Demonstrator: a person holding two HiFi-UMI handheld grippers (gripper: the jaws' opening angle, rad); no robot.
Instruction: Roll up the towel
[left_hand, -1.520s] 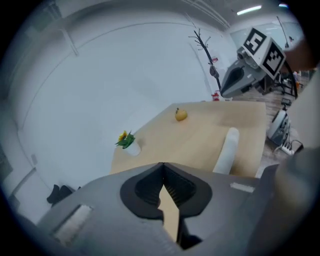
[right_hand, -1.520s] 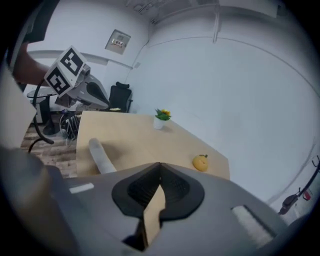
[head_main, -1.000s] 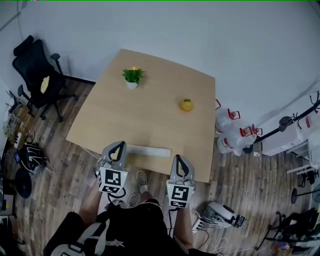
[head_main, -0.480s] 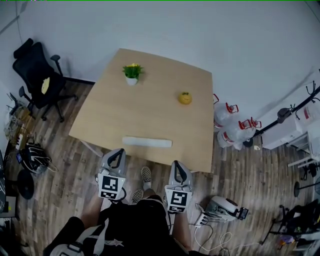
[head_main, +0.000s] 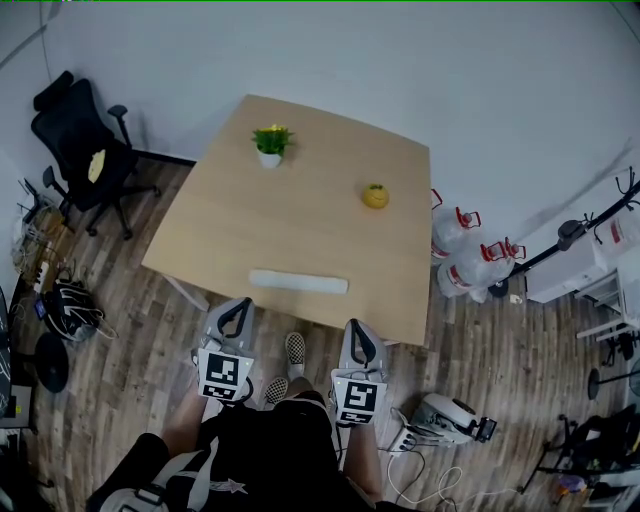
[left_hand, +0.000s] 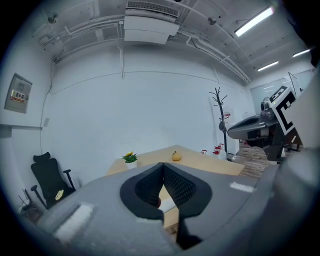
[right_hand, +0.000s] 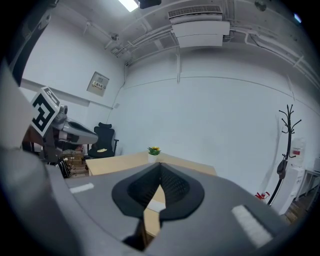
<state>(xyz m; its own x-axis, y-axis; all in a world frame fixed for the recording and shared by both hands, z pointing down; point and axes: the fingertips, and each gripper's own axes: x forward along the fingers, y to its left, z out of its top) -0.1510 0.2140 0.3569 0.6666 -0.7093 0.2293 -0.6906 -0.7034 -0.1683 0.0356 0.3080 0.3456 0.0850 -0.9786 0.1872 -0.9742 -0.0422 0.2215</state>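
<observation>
The white towel (head_main: 298, 283) lies as a long narrow roll near the front edge of the wooden table (head_main: 300, 210). My left gripper (head_main: 238, 306) and right gripper (head_main: 356, 328) hover over the floor just short of that edge, apart from the towel. Both are shut with nothing between the fingers. In the left gripper view the jaws meet at my left gripper (left_hand: 162, 166), and a bit of the towel (left_hand: 168, 204) shows below them. In the right gripper view my right gripper (right_hand: 160, 166) is closed the same way, with the towel (right_hand: 156, 206) below it.
A potted plant (head_main: 271, 143) and a yellow fruit (head_main: 375, 196) stand farther back on the table. A black office chair (head_main: 85, 150) is at the left, water jugs (head_main: 470, 265) at the right. A device with cables (head_main: 445, 420) lies on the floor.
Both grippers have drawn back from the table's front edge toward the person, away from the towel's ends. The rolled towel stays where it was.
</observation>
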